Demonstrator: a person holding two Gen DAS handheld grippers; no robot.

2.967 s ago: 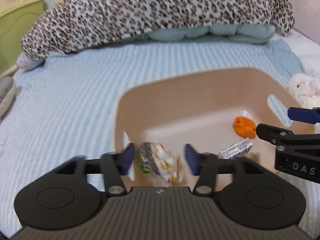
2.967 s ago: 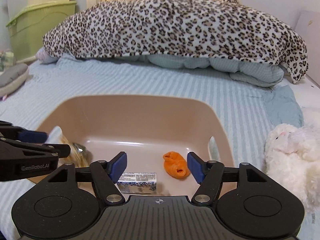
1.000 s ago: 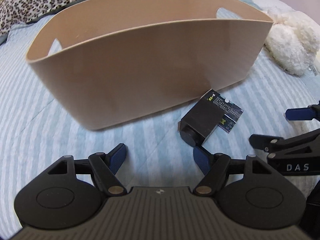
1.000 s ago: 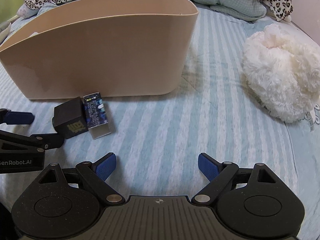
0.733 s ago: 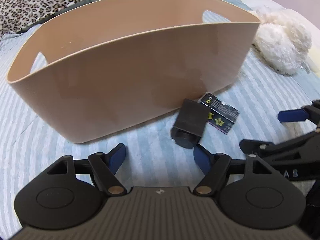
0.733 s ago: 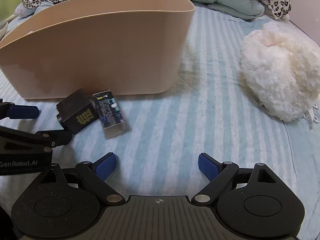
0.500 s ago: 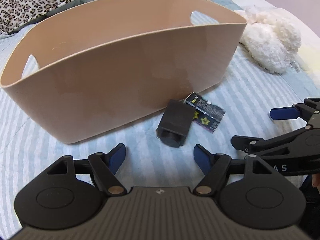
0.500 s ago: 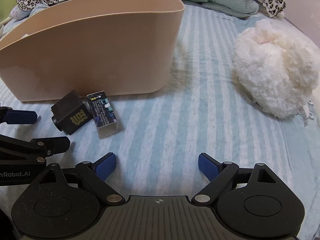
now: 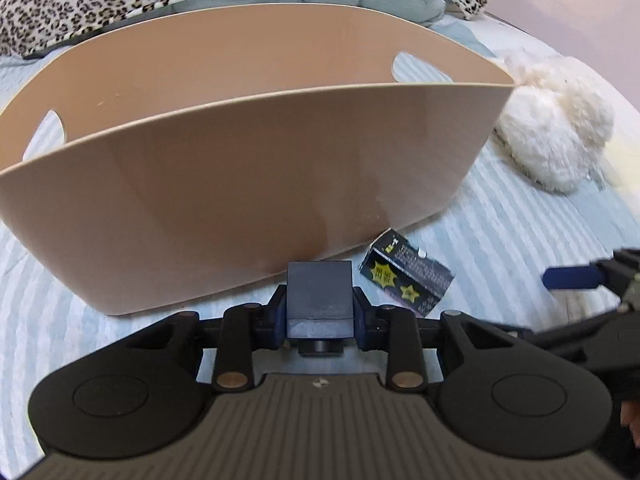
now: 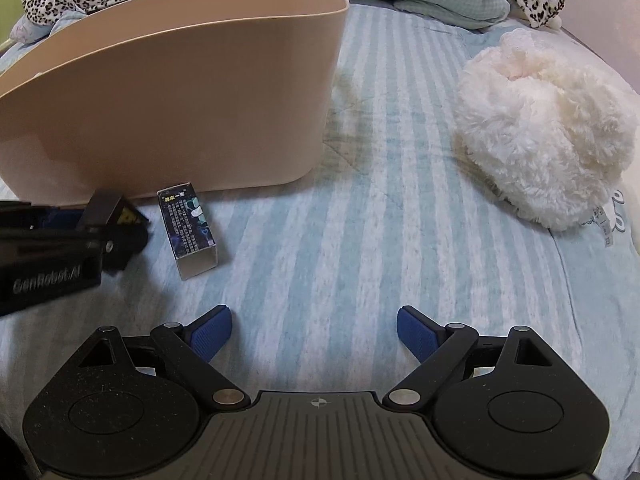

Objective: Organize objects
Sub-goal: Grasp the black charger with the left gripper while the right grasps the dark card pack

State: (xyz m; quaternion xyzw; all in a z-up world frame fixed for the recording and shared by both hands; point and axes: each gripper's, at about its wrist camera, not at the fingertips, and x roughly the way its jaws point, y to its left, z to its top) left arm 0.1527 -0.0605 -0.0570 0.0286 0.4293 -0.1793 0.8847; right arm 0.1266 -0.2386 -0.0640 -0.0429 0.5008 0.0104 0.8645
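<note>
Gripping the black box (image 9: 319,300) at lower centre, the left gripper (image 9: 319,314) is clamped on both sides. Recommend lifting clear of the beige bin (image 9: 256,168) rim before release. Right gripper (image 10: 314,334) is spread, empty; printed carton (image 10: 187,224) remains beside the bin.

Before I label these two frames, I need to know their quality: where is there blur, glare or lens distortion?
Left wrist view: the beige bin bows from fisheye distortion; the right tongs at the edge are motion-smeared; the dark box in the left tongs is sharp. Right wrist view: the left tongs are blurred; the small printed box and white plush toy stay clear. No strong glare in either.
</note>
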